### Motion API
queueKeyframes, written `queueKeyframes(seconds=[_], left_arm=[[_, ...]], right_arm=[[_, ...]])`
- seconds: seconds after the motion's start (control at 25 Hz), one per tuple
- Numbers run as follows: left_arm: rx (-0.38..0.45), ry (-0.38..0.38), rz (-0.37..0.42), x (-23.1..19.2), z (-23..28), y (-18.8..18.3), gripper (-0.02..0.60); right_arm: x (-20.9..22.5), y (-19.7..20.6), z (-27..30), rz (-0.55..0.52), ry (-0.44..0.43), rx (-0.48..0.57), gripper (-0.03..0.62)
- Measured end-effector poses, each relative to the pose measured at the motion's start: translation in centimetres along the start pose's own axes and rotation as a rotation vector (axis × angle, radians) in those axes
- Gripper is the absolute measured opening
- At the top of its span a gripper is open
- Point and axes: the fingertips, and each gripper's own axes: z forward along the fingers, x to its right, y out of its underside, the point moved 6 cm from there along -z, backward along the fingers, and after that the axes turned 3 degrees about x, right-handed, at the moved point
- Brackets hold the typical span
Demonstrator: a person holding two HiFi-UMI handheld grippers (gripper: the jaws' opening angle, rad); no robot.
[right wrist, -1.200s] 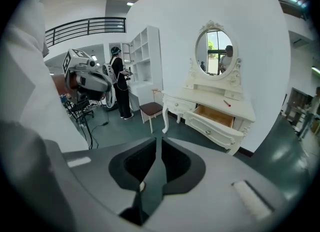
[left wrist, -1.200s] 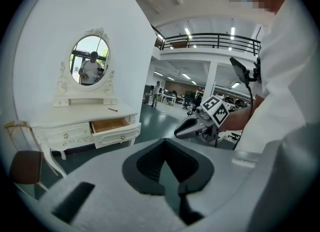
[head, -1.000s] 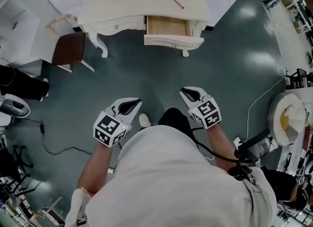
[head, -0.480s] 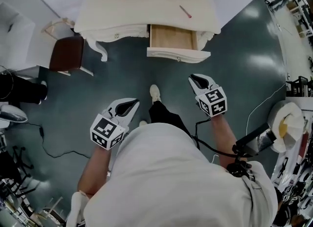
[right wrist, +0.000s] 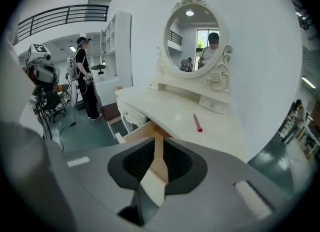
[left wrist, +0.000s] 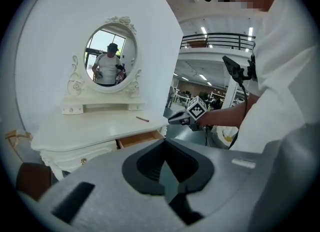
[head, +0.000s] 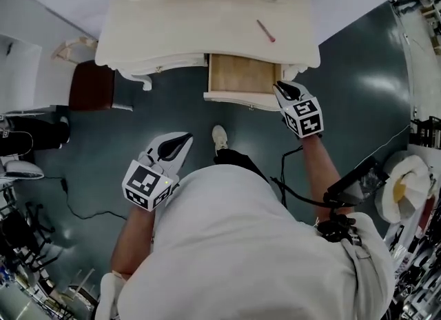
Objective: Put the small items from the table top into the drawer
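White worktop [head: 207, 32] bears a red stick [head: 266, 30], drawer [head: 241, 74] open below. Left tongs [head: 186, 136] and right tongs [head: 280, 87] are pressed together, empty.

Cream-white tabletop [head: 207, 32], red pen [head: 266, 30], pale honey-wood drawer [head: 241, 75], dark teal glossy floor [head: 138, 132], dark brown stool [head: 89, 85], black-and-white square markers on the white left hand-held gripper [head: 182, 138] and right hand-held gripper [head: 280, 87], white shirt [head: 241, 243].

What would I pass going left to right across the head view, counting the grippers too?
Brown stool → left gripper → white shoe → right gripper.
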Motion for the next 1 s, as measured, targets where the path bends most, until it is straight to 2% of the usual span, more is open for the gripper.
queueKeyframes(seconds=[0.4,0.8,1.0], left_arm=[[0.0,-0.094,-0.044,-4.6,3.0,-2.9,0.002],[-0.02,-0.155,-0.077,-7.8,1.7,-3.3,0.002],[-0.034,-0.168,-0.104,-9.8,2.7,-2.4,0.002]], right_arm=[[9.1,-2.2,10.7,-0.019,0.017,-0.05,0.071],[13.9,-3.1,17.6,0.002,0.068,-0.123,0.087],[15.6,-1.7,22.2,0.024,0.069,-0.167,0.091]])
